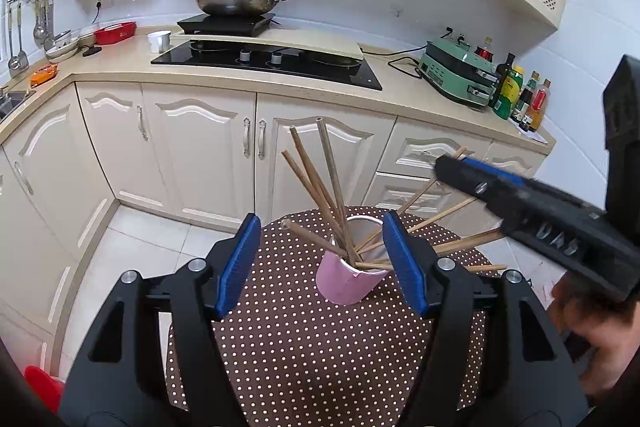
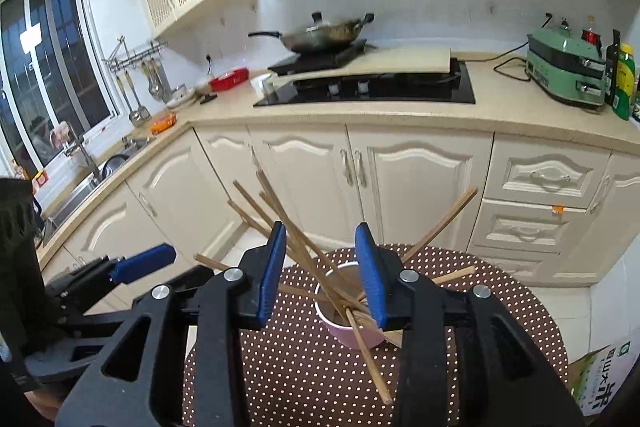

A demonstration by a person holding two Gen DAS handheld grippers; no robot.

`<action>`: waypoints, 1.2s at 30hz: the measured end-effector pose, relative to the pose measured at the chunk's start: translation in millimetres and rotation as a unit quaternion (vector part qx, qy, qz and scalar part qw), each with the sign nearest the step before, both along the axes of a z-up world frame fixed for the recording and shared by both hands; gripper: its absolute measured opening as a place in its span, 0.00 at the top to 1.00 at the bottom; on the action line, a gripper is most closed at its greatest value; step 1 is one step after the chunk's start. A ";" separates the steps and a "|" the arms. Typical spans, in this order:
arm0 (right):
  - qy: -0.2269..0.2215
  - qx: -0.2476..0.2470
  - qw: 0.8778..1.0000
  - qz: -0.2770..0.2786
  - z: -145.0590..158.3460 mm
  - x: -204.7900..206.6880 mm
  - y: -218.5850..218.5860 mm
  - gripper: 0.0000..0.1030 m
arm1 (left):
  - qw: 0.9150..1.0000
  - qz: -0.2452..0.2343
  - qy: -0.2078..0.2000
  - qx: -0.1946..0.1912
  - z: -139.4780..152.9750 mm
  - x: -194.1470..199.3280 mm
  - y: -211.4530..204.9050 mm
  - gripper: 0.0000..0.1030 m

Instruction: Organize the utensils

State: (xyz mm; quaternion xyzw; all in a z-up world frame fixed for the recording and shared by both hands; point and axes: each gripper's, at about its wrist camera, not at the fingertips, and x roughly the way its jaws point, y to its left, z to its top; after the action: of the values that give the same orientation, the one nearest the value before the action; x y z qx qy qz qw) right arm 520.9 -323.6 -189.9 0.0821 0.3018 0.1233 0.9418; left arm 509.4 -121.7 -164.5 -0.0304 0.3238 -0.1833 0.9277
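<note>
The pink cylindrical cup with a pale metal rim (image 1: pixel 347 281) stands on the round tabletop covered in brown cloth with white dots (image 1: pixel 304 347), a little toward its far side, and it holds a loose bundle of long, thin wooden chopsticks (image 1: pixel 316 179) that fan out of its mouth in all directions rather than standing together. The relation that matters for the next move is the lie of these sticks against each tool: from the left tool (image 1: pixel 322 263) the cup sits straight ahead and slightly below, framed in the gap between the two blue-padded fingers, with several sticks leaning up and to the far left and others splayed low to the right. The left tool stands open with nothing pressed between its pads. The right tool (image 2: pixel 322 279) is also parted and grips nothing, though a few sticks cross the space between its fingers; it hovers just above the cup's mouth, so it looks the nearer of the two. In the right wrist view one stick slants out over the near rim (image 2: pixel 370 355), its long axis running from the cup down toward the near right of the tabletop. To gather the sticks upright, I judge that the right tool would close across that slanting axis, not along it
</note>
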 end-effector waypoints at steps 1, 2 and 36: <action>-0.002 0.000 1.000 -0.002 2.4 -1.5 -1.2 0.65 | 1.000 0.001 0.000 0.000 0.4 -1.5 1.0 0.39; -0.004 0.000 1.000 -0.005 4.7 -3.1 -2.8 0.65 | 1.000 0.003 0.001 0.001 0.8 -2.7 2.1 0.38; -0.040 -0.024 0.997 -0.063 58.6 -146.0 60.6 0.56 | 0.999 -0.012 -0.030 0.007 55.1 -105.8 56.5 0.25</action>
State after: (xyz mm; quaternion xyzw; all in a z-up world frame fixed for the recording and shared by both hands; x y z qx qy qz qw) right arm 374.9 -263.0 -131.3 0.0734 0.2613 0.0594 0.9606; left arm 403.6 -65.2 -109.4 -0.0144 0.2970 -0.1932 0.9350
